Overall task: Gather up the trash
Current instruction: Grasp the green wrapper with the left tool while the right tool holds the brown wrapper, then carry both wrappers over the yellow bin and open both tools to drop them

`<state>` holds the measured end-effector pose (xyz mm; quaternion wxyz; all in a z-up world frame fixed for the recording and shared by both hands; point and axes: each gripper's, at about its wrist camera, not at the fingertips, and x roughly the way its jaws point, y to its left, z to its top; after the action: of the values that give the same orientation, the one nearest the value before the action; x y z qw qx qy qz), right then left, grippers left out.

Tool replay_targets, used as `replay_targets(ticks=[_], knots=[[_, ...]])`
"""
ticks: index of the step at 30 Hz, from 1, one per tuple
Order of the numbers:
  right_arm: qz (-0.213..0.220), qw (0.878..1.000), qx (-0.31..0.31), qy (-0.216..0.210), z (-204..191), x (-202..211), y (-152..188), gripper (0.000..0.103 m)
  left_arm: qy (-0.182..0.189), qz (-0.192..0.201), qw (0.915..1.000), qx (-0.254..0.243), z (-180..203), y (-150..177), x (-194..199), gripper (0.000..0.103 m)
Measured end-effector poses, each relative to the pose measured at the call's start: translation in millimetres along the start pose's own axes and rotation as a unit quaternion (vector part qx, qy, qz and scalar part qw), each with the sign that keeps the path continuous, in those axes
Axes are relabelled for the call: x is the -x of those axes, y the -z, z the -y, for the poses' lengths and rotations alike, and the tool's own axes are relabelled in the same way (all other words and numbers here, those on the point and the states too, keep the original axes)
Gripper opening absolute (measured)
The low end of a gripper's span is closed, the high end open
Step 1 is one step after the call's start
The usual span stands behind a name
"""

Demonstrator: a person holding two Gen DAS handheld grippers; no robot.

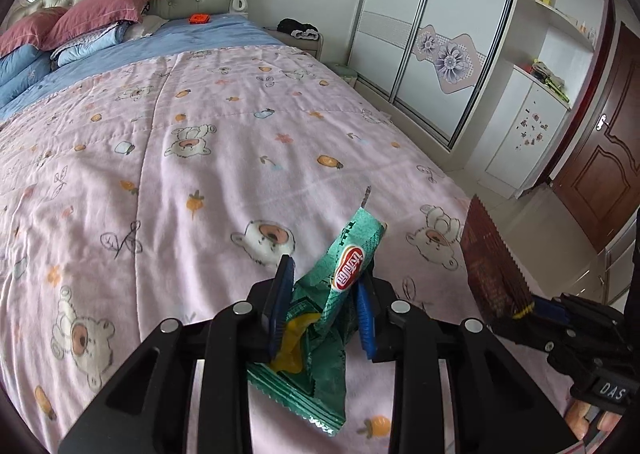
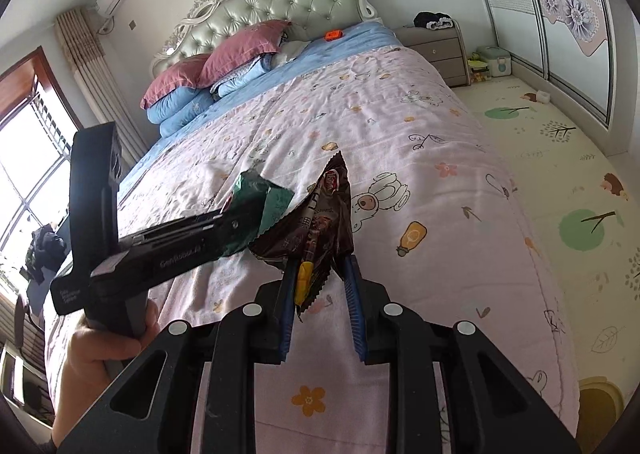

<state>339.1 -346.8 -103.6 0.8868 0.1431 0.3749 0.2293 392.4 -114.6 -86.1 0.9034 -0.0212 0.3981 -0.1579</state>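
My left gripper [image 1: 326, 274] is shut on a green snack wrapper [image 1: 340, 294] with a red logo and holds it above the pink bedspread [image 1: 200, 157]. The wrapper hangs crumpled between the blue pads [image 1: 280, 294]. My right gripper [image 2: 320, 270] is shut on a brown chocolate wrapper [image 2: 324, 221] and holds it over the bed's edge. In the left wrist view the brown wrapper [image 1: 492, 274] and right gripper [image 1: 560, 318] show at the right. In the right wrist view the left gripper [image 2: 240, 213] with the green wrapper [image 2: 272, 201] sits at the left, close beside the brown one.
The bed has pillows [image 1: 96, 13] and folded quilts at the headboard, with a small orange object [image 1: 199, 18] near them. A nightstand [image 2: 436, 49] stands by the wardrobe [image 1: 432, 33]. A patterned floor mat [image 2: 560, 173] lies right of the bed. A yellowish bin [image 2: 600, 398] sits at the lower right.
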Motion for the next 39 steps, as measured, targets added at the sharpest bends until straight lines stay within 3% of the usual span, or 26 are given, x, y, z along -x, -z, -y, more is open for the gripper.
replay_targets(ticks=[10,15,22,30,39], knots=[[-0.004,1.000,0.021,-0.001,-24.3,32.5,40.8,0.023,-0.026,0.005,0.9996,-0.007,26.0,69.9,68.0,0.030],[-0.010,0.999,0.032,-0.022,-39.6,54.5,69.3,0.023,-0.027,0.015,0.9995,-0.008,43.2,108.1,107.6,0.030],[-0.006,1.000,0.015,-0.025,-30.6,103.7,101.5,0.023,-0.011,0.016,0.9992,-0.034,84.1,139.5,140.9,0.030],[0.015,1.000,0.013,0.010,3.3,168.7,120.6,0.023,0.031,0.010,0.9956,-0.088,156.1,148.8,145.4,0.028],[0.044,0.996,-0.032,0.064,79.6,228.8,140.7,0.023,0.077,-0.012,0.9866,-0.143,245.3,149.8,123.8,0.023]])
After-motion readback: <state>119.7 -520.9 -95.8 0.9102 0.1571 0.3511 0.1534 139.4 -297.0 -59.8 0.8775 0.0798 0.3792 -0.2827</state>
